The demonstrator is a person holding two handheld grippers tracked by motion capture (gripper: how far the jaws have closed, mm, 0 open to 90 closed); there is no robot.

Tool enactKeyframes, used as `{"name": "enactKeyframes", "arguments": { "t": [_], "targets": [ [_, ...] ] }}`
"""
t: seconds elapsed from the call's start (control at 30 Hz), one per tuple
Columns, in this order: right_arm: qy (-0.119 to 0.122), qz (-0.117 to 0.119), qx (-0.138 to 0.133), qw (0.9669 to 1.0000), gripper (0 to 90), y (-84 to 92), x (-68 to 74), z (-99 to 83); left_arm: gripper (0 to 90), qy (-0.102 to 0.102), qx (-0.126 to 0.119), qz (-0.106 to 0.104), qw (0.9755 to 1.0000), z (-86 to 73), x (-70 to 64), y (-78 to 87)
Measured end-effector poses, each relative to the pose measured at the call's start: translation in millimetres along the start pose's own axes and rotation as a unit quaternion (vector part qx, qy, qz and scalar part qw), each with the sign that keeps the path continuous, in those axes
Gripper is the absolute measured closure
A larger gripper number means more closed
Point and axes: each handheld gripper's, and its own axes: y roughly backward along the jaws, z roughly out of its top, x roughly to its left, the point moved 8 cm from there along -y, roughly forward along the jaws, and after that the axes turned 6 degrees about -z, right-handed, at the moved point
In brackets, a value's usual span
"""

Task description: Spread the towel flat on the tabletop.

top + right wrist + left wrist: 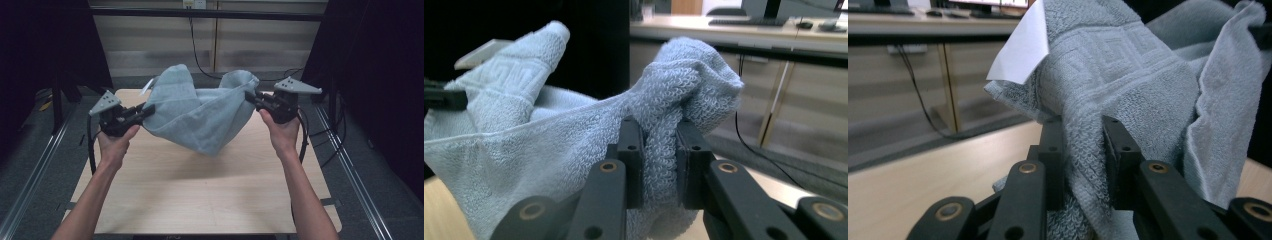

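Note:
A light blue terry towel (pixel 200 112) hangs in the air above the wooden table (pixel 200 200), sagging in the middle between both grippers. My left gripper (pixel 145 111) is shut on the towel's left corner; in the left gripper view the towel (pixel 1128 85) is bunched between the black jaws of the left gripper (pixel 1083 165), with a white label (pixel 1020 50) sticking up. My right gripper (pixel 252 96) is shut on the towel's right corner; the right gripper view has the cloth (pixel 574 145) pinched in the right gripper (pixel 659 165).
The table stands between two metal floor rails (pixel 350 170). Black cables (pixel 200 60) run down the wall behind. Dark frames flank the table on both sides. In the right gripper view, a desk (pixel 744 30) with a keyboard stands in the background.

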Motion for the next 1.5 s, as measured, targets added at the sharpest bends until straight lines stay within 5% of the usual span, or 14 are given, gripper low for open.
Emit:
{"name": "enactKeyframes", "arguments": {
  "t": [0.17, 0.27, 0.33, 0.5, 0.77, 0.97, 1.1, 1.23, 1.33, 1.5],
  "targets": [
    [0.006, 0.008, 0.095, 0.9954, 76.7, -3.9, 7.0, -96.1, 70.0, 0.04, 0.082, -0.019, 0.9957, -84.3, -1.0, -11.5],
    [-0.014, 0.019, 0.129, 0.9914, 76.2, 8.5, 10.7, -148.7, 68.1, 0.04, 0.112, -0.027, 0.9925, -106.0, -7.6, -7.8],
    [-0.015, 0.018, 0.137, 0.9902, 75.0, 18.7, 11.6, -166.0, 66.6, 0.037, 0.119, -0.033, 0.9917, -108.2, -15.0, -1.5],
    [-0.017, 0.021, 0.157, 0.9872, 74.6, 50.0, 16.6, -186.4, 75.3, 0.009, 0.129, -0.059, 0.9898, -116.9, -39.2, 21.6],
    [-0.034, 0.038, 0.184, 0.9815, 58.0, 95.6, 21.1, -210.6, 74.2, 0.011, 0.173, -0.096, 0.9801, -149.4, -62.2, 47.4],
    [-0.058, -0.004, 0.148, 0.9873, 43.9, 112.5, -2.3, -186.8, 61.2, 0.03, 0.142, -0.089, 0.9853, -128.9, -54.1, 46.4],
    [-0.051, 0.013, 0.132, 0.9898, 43.2, 96.8, -4.8, -165.1, 55.1, 0.023, 0.129, -0.092, 0.9871, -111.1, -52.2, 28.6],
    [-0.044, 0.059, 0.137, 0.9879, 41.5, 53.8, 9.8, -150.0, 43.9, 0.017, 0.141, -0.116, 0.983, -108.3, -60.1, -4.2],
    [-0.035, 0.095, 0.149, 0.9837, 39.4, 15.4, 32.3, -142.6, 36.0, 0.019, 0.17, -0.152, 0.9736, -118.0, -73.5, -27.7],
    [-0.013, 0.132, 0.195, 0.9718, 35.6, -31.8, 66.1, -151.4, 27.8, 0.012, 0.222, -0.147, 0.9637, -150.0, -78.9, -41.8]
  ]
}}
